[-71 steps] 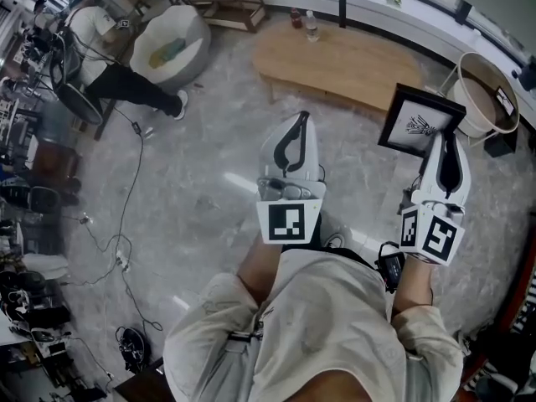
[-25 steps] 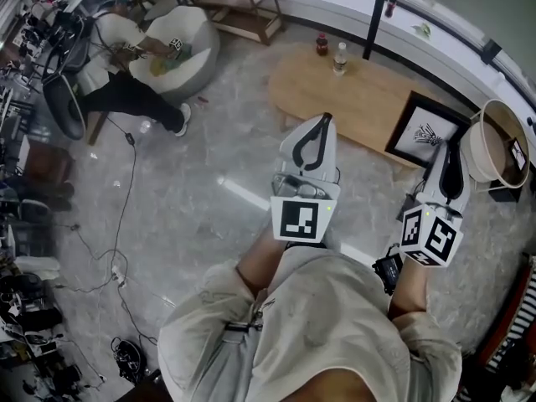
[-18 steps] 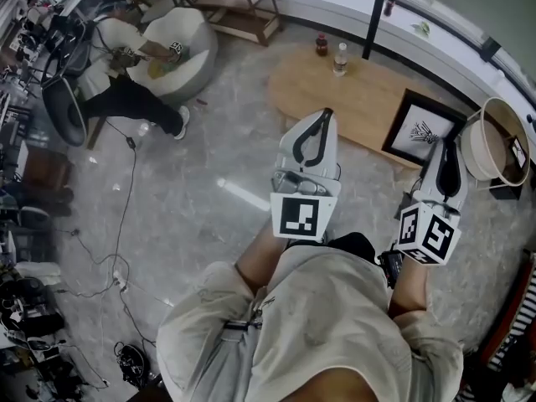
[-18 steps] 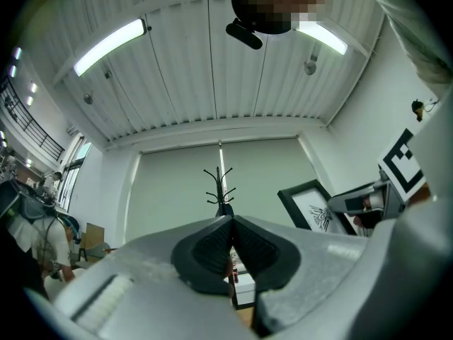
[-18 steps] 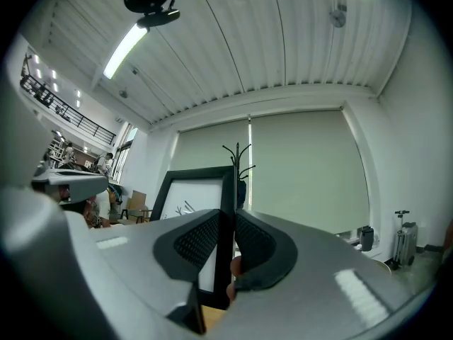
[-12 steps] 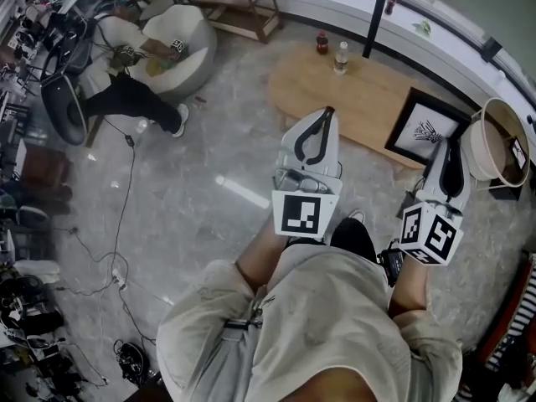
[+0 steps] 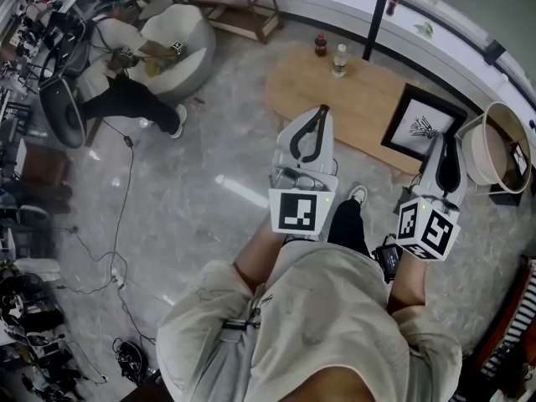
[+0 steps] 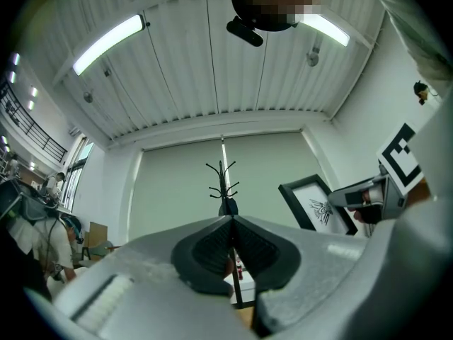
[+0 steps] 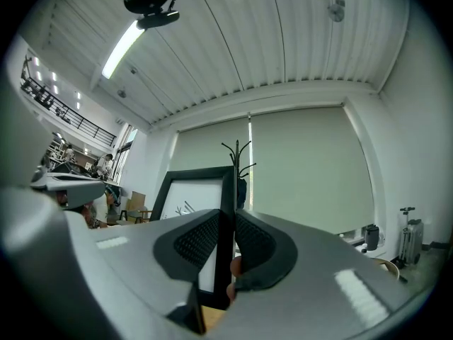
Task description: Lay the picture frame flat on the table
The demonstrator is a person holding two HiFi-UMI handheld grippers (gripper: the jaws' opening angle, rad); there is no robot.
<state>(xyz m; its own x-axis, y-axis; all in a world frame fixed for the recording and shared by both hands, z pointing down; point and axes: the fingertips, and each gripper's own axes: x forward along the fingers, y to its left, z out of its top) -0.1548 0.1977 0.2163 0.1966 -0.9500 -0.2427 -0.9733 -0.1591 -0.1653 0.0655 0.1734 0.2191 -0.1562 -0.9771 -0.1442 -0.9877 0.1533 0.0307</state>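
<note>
The picture frame [image 7: 421, 125] is black with a white print. It hangs tilted over the right end of the low wooden table [image 7: 352, 86]. My right gripper [image 7: 444, 139] is shut on the frame's near edge. In the right gripper view the frame's edge [image 9: 225, 197] runs straight between the pads [image 9: 195, 241]. Whether the frame touches the table I cannot tell. My left gripper [image 7: 322, 110] is shut and empty, held over the floor before the table. Its view looks upward past its jaws [image 8: 231, 241] at the frame [image 8: 315, 205].
Two bottles [image 7: 338, 59] stand at the table's far edge beside a dark pole [image 7: 375, 15]. A round white basket [image 7: 496, 141] sits right of the table. A seated person [image 7: 126, 90] and a round chair [image 7: 176, 44] are at the far left. Cables [image 7: 126, 216] lie on the floor.
The frame stays in my right gripper and has barely shifted. A dark shoe and trouser leg have come forward between the two grippers. The left gripper is still shut.
</note>
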